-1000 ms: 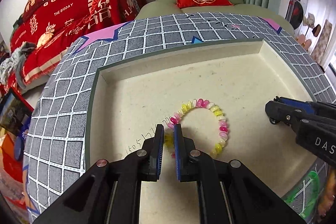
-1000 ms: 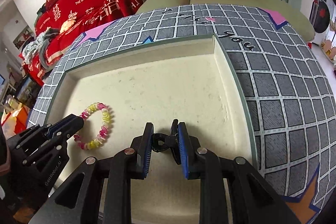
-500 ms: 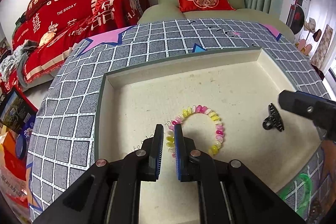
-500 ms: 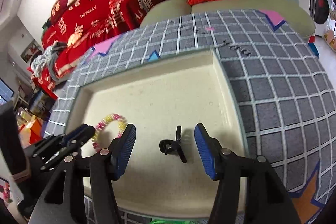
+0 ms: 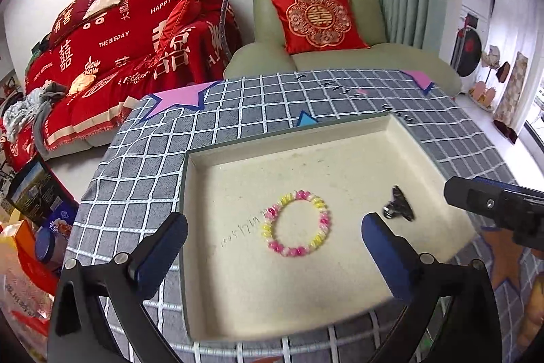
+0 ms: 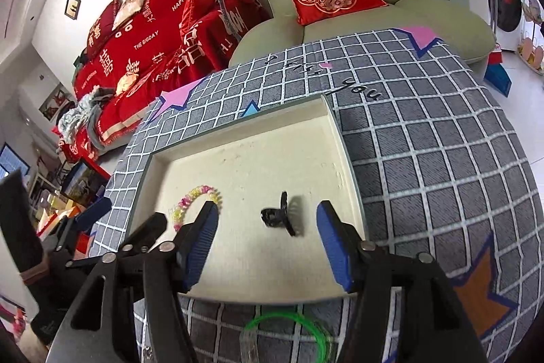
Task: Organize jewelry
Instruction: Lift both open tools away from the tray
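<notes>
your left gripper (image 5: 273, 238) had its jaws pinched on the beaded bracelet (image 5: 295, 223) a second ago; now they are opening, spread as wide as they go, and the bracelet lies loose on the floor of the cream tray (image 5: 238, 155), in the gap between the blue pads but touched by neither. the bracelet sits as a rounder ring than before, pink, yellow and white beads, left of the tray's middle. your right gripper (image 6: 267, 244) was clamped on the small black hair clip (image 6: 280, 218) a second ago; its jaws are opening too, wide but less so than the left, and the clip rests on the tray floor between the pads, clear of both. clip and bracelet lie well apart, the clip towards the tray's right wall. both views show more of the room now, with the tray smaller and lower in the picture, so both of your grippers have lifted away from it. the tray sits on the grey checked cloth over the tabletop (image 6: 425, 159), and a green ring (image 6: 285, 327) lies on the cloth just in front of the tray's near edge
</notes>
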The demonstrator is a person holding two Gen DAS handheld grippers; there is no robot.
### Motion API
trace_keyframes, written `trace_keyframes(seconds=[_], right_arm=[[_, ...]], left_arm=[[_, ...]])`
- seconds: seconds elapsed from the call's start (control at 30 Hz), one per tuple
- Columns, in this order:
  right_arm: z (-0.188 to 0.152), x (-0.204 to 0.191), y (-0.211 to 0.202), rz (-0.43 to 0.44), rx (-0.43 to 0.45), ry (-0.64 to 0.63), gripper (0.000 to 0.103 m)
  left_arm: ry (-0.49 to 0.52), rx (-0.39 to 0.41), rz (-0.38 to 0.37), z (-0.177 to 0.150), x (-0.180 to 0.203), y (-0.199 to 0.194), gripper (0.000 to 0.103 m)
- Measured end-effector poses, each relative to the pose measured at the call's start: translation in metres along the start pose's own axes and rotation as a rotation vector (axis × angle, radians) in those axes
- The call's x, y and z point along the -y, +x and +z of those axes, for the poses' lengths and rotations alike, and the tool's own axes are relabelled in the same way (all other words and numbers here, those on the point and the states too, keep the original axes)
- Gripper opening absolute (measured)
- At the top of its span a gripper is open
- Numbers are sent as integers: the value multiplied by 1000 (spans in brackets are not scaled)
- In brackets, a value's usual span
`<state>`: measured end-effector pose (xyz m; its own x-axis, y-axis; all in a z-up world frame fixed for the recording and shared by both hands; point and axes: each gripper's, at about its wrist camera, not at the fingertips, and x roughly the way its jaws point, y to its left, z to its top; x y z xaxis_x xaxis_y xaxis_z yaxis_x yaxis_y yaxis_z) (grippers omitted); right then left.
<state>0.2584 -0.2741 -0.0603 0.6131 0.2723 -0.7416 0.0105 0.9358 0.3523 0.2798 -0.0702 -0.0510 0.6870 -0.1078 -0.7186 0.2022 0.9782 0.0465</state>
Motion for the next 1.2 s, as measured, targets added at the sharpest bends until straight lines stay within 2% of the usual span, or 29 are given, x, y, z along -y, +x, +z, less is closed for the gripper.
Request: trace_keyframes(seconds=[0.03,0.13,0.23,0.47,0.77,1.2], right_arm=[[-3,-1,-4,2,2,1,81],[-13,1,-17,-3,14,9,83],[-23,4,-31,1,17,20,92],[-47,5,-67,-2,35,30,92],[-87,7,-91,-30,-1,9,92],[-136,35,-101,-100,-65,34,92]], left_arm=[[-2,1,-7,-5,0,-5,103],[-27,-16,-35,-21,-4,-21,103],[-58,-26,-59,-36,-10,-33,103],[-60,-47,-27,-81,-22,-64,103],[-42,-80,3,-126,-22,-83,103],[-74,-188,-45,-170,-11,-83,103]])
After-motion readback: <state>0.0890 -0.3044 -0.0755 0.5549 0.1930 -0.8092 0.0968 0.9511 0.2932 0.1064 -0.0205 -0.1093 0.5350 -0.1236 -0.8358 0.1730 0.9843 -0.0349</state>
